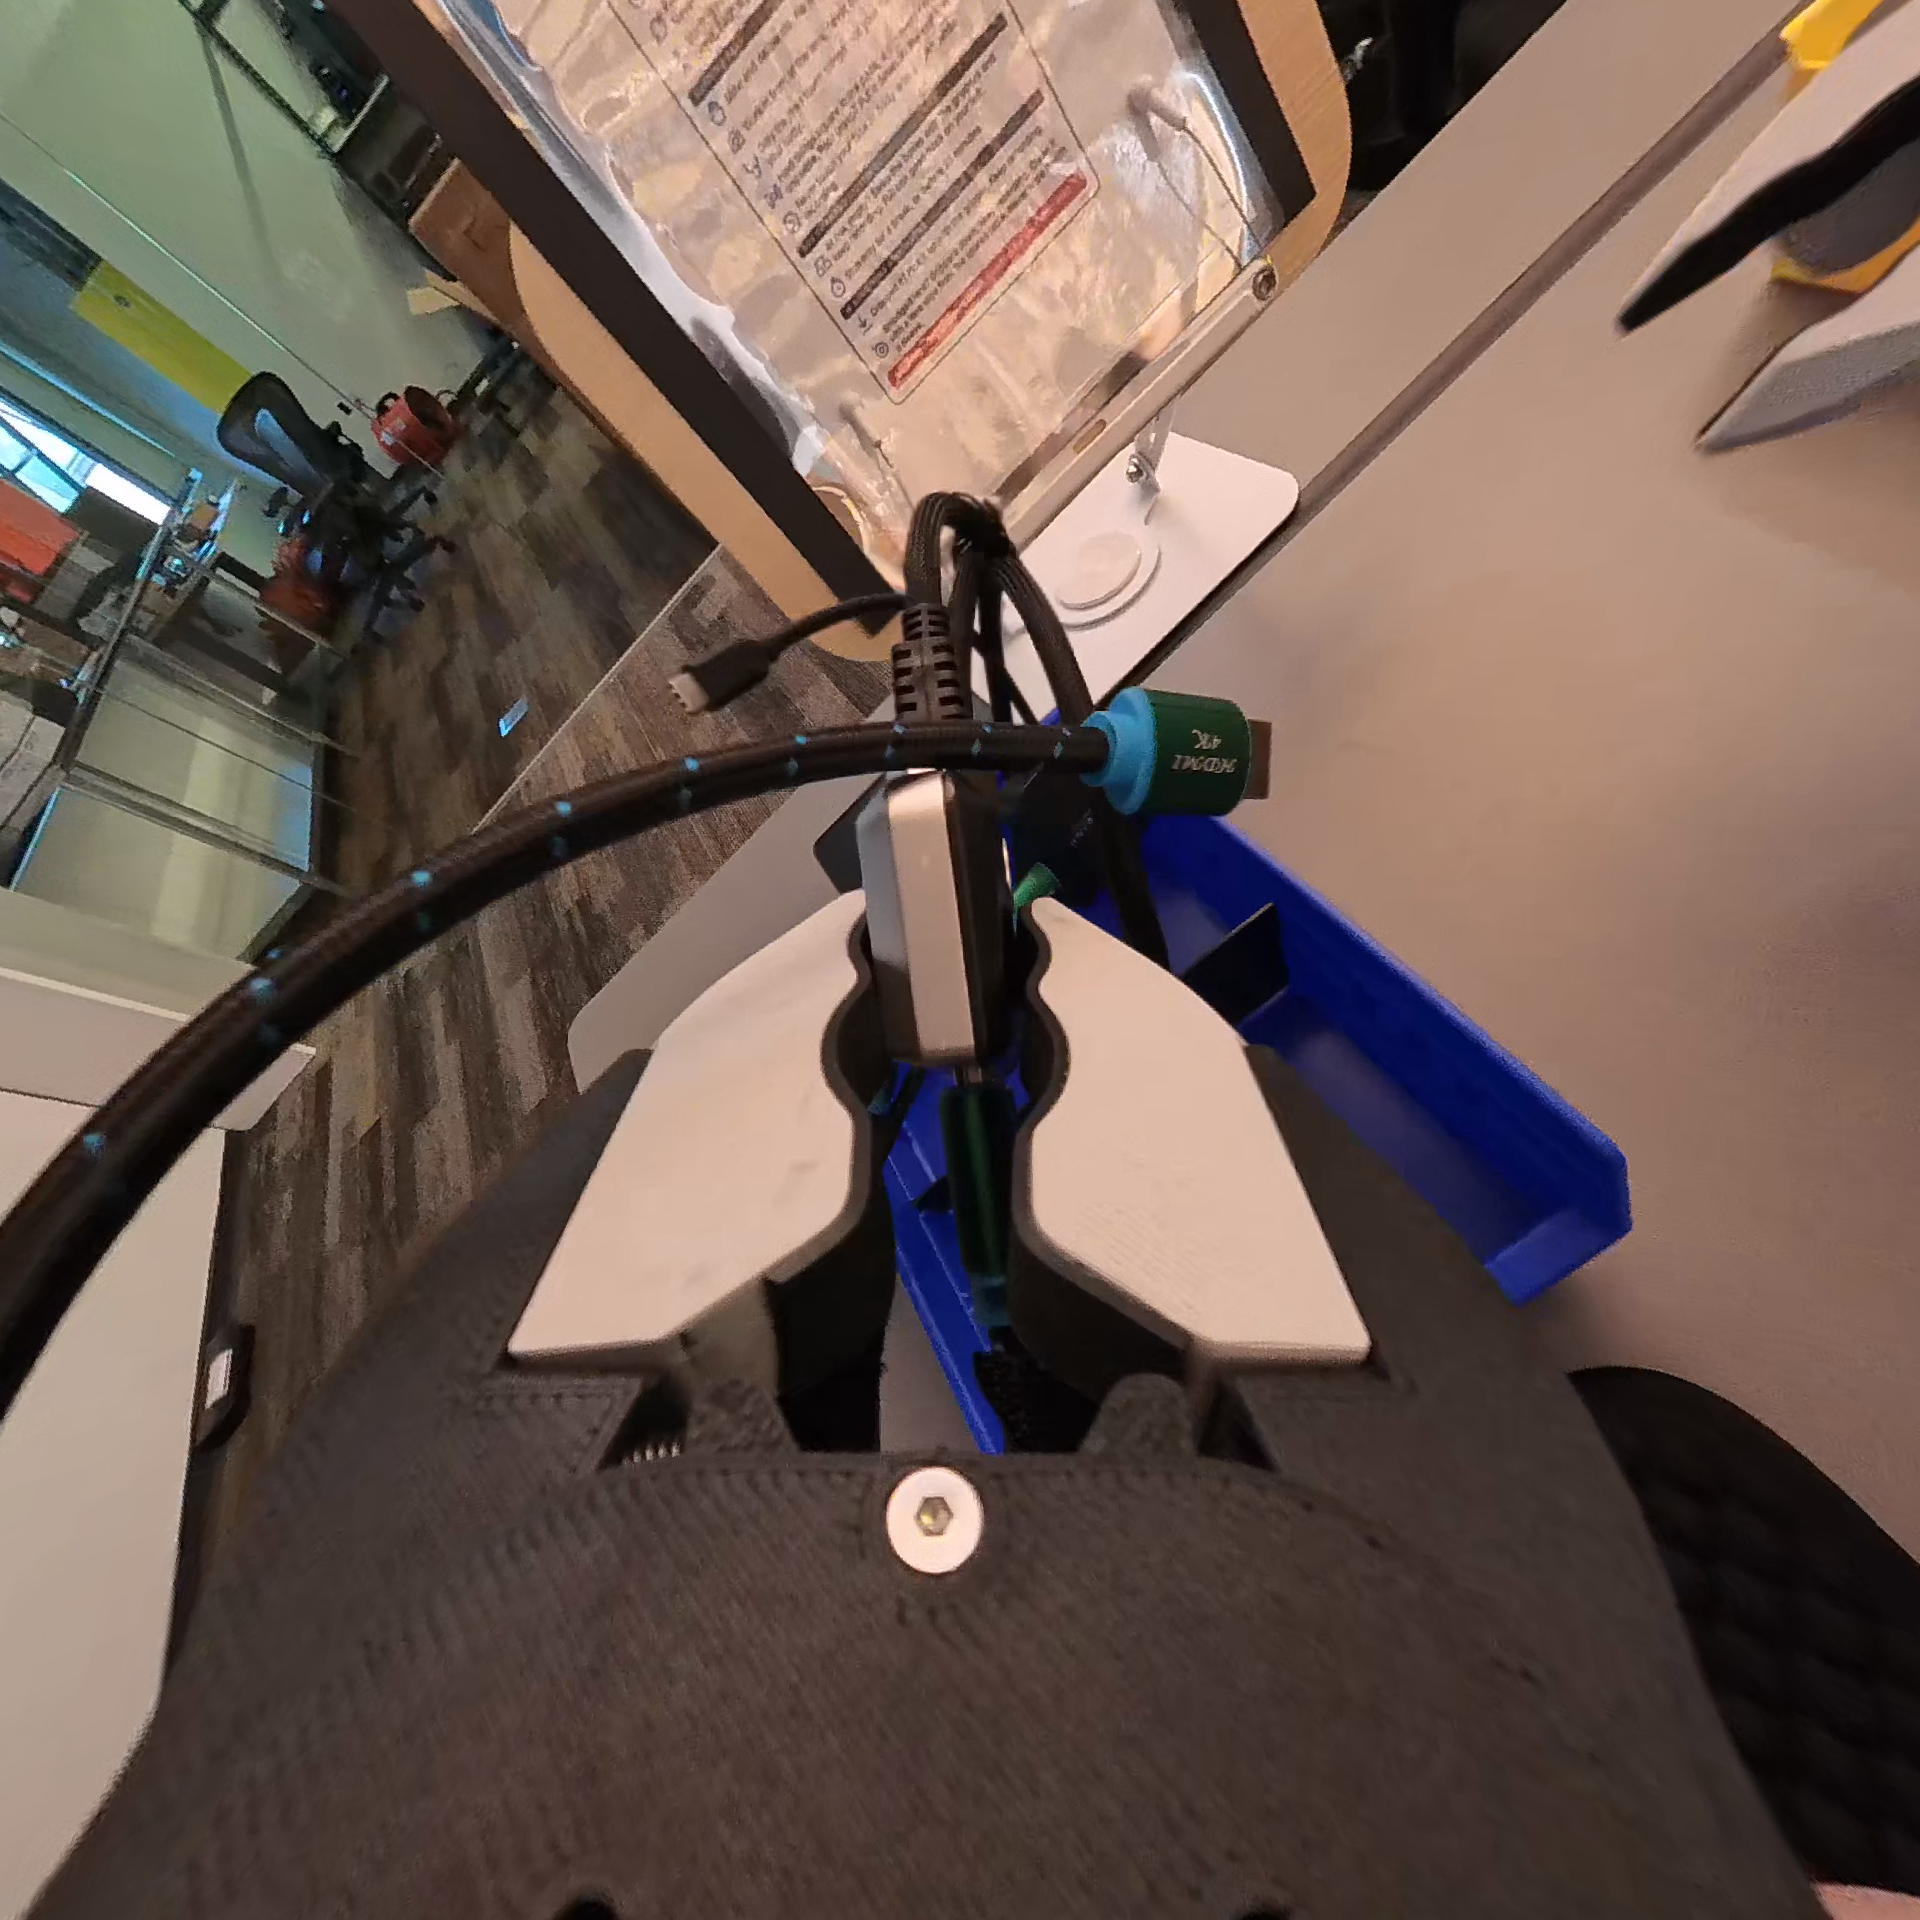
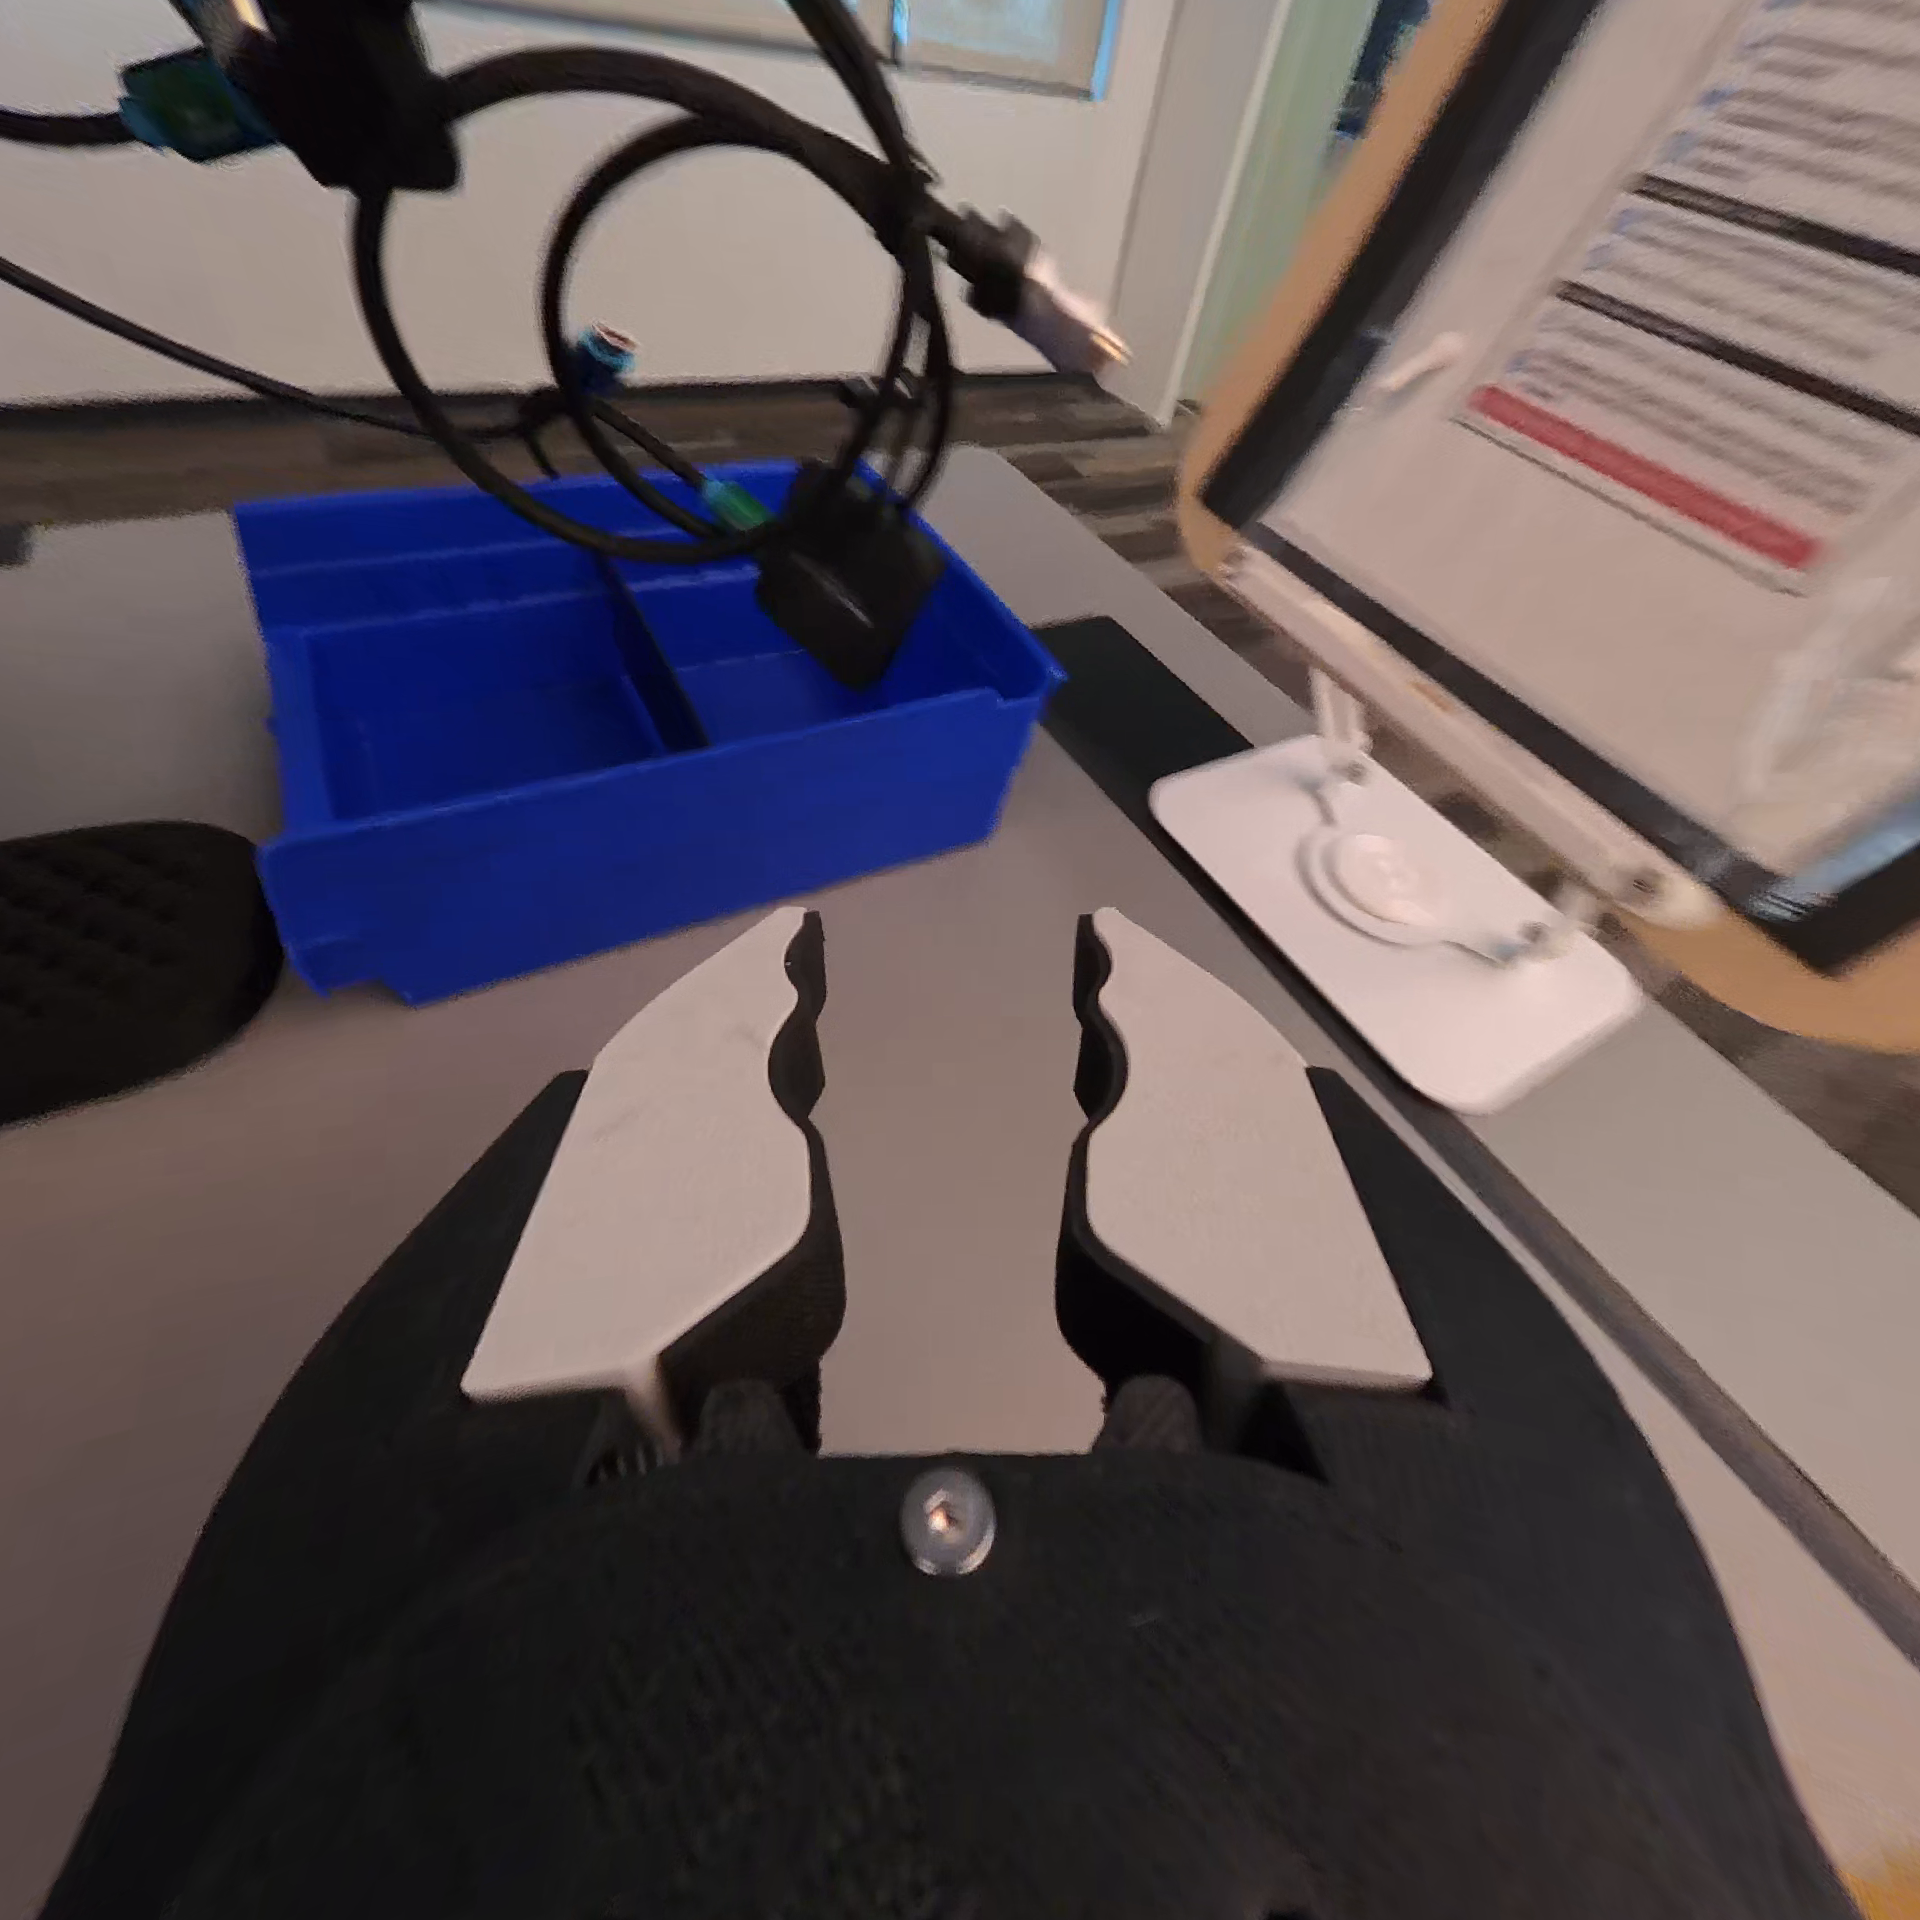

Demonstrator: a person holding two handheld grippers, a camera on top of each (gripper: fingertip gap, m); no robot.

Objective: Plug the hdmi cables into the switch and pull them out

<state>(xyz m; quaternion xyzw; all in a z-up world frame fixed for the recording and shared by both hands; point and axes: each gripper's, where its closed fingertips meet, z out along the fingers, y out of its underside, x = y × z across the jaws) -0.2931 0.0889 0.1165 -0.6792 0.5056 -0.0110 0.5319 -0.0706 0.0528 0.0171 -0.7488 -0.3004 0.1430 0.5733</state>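
switch (image 1: 928, 925): 1 | green hdmi plug (image 1: 1179, 750): 1 | blue tray (image 2: 644, 717): 1 | white stand (image 2: 1392, 935): 1

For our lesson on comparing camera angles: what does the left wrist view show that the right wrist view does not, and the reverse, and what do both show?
Only the left wrist view shows the left gripper shut on a silver switch, a green plug on a braided cable crossing in front, and an office chair far off.

Only the right wrist view shows the right gripper open and empty over the table, and a small black box hanging from looped cables above the tray.

Both show the blue tray and the white stand.
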